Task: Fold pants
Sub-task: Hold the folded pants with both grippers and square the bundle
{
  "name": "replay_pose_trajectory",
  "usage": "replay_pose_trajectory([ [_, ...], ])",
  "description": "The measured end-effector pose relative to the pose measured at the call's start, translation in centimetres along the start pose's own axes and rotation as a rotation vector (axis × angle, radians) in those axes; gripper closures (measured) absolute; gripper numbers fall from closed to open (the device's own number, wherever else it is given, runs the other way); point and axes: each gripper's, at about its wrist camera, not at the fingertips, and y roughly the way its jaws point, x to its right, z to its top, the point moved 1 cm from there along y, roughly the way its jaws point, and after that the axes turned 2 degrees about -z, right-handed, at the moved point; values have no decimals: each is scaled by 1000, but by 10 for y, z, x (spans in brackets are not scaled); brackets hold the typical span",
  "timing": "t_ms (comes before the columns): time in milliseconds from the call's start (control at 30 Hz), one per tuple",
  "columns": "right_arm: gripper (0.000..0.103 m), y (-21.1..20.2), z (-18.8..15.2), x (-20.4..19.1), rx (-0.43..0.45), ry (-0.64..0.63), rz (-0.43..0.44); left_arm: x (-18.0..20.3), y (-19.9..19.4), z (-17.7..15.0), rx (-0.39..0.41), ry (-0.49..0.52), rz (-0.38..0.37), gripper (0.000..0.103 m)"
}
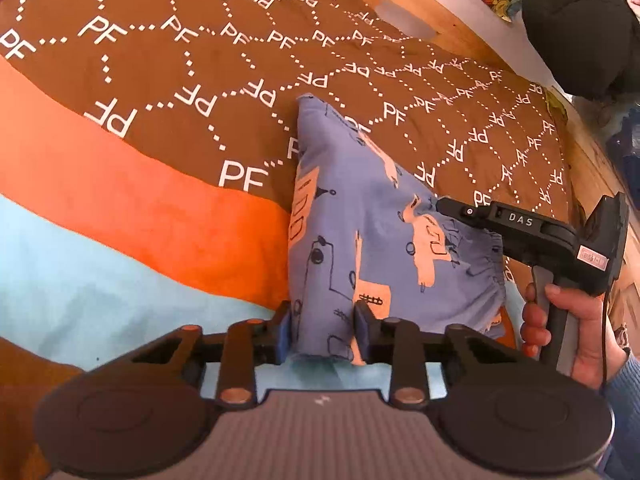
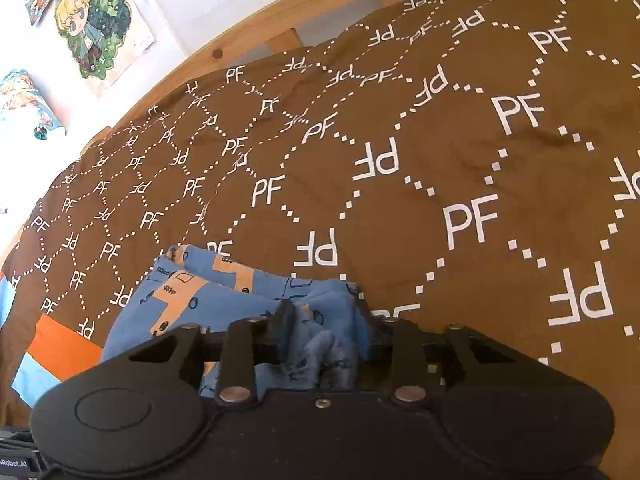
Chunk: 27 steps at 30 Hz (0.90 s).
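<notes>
Blue pants (image 1: 360, 208) printed with peach shapes lie on a brown bedspread (image 1: 160, 80), one leg stretching away from me. My left gripper (image 1: 324, 320) is shut on the near end of the cloth, a fold of it pinched between the blue pads. My right gripper (image 1: 444, 206), held by a hand (image 1: 560, 320), reaches in from the right at the elastic waistband. In the right wrist view my right gripper (image 2: 324, 316) is shut on a bunched fold of the pants (image 2: 224, 296), which spread to its left.
The bedspread has white PF lettering, an orange stripe (image 1: 120, 184) and a light blue stripe (image 1: 80, 280). A wooden bed frame (image 1: 440, 12) runs along the far side. A dark bulky object (image 1: 580, 32) sits at the far right. Cartoon posters (image 2: 96, 20) hang on the wall.
</notes>
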Motion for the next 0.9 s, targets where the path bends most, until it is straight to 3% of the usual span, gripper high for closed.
replay_pose_trajectory([
  [133,85,-9,-6,-10,46,-40,-21,3,-3,-1,13,29,7,77],
  [400,87,-26,-12,-28,134,-125,-62,-1,-4,-2,21,11,-6,79],
  [600,88,-22,-13,-19,109,-66,-53,-12,0,-3,14,-42,-40,79],
  [800,90,-30,-13,-35,145,-157,-69,-3,-3,-2,26,35,-12,82],
  [900,86,-27,-10,-26,122,-113,-52,-7,-3,-3,23,8,-27,82],
])
